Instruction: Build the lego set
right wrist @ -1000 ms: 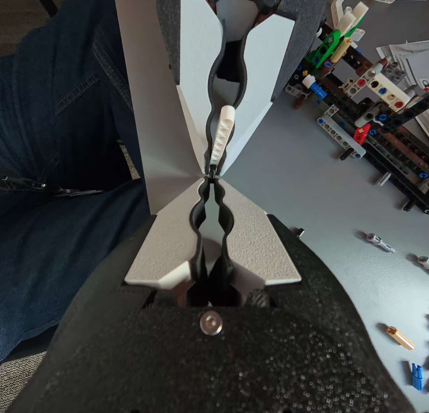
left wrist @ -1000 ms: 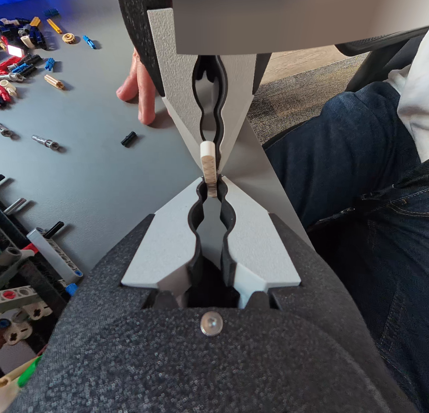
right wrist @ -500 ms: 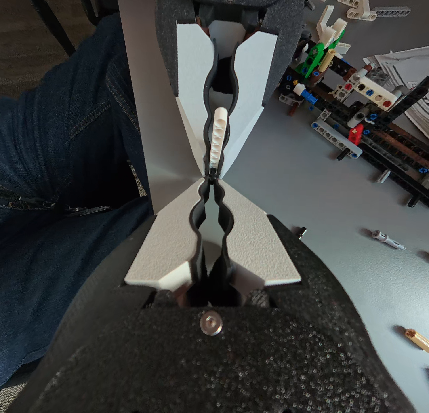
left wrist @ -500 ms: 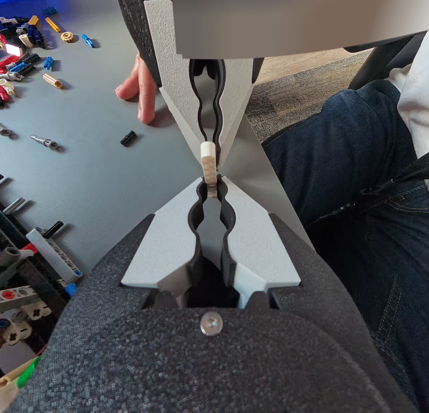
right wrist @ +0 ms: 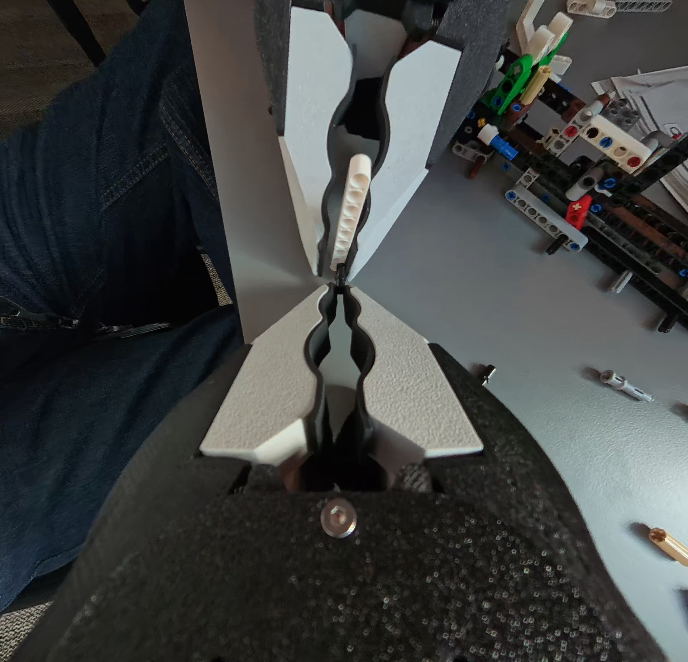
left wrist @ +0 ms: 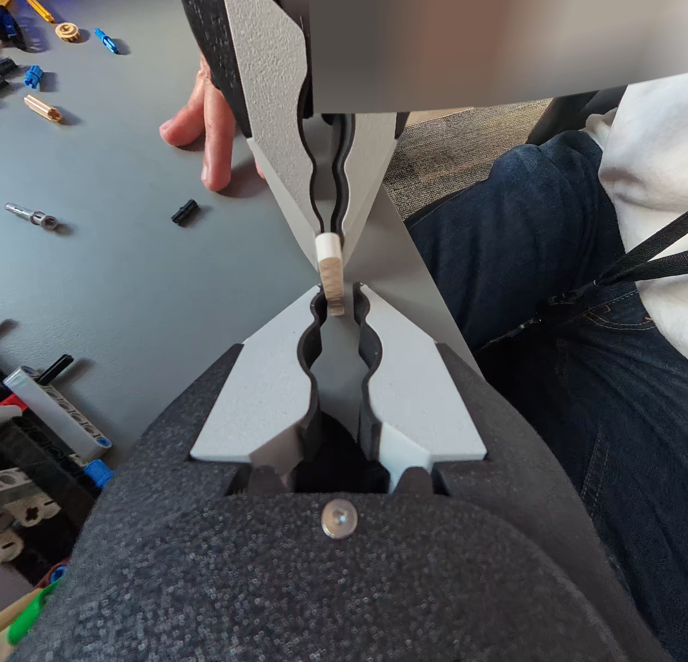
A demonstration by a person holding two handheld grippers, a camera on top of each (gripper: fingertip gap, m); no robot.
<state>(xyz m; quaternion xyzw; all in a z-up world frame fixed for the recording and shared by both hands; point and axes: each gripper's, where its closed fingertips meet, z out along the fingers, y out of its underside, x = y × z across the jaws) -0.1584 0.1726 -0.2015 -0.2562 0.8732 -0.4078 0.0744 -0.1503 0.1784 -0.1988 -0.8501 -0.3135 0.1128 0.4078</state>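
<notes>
Above the grey desk (right wrist: pixel 465 309), the left gripper (left wrist: pixel 337 298) clamps a white perforated plastic beam (right wrist: pixel 350 212) while the right gripper (right wrist: pixel 340 285) pinches a small black pin (right wrist: pixel 340 274) at its end; the half-built black-framed model (right wrist: pixel 595 182) waits beside them, loose parts unused.

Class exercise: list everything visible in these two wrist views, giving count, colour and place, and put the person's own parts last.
white holed plastic beam: one, white, clamped in the left claw
small black plastic pin: one, black, in the right claw's tips, at the beam's end
loose black pin: one, black, on the table
grey axle pin: one, grey, on the table
tan tube connector: one, tan, on the table
partly built model: one, mostly black, on the table
paper booklet: one, white, behind the model
flat grey table: one, grey
bare hand: one, fingertips on the table
left claw: one, grey, shut
right claw: one, grey, shut
</notes>
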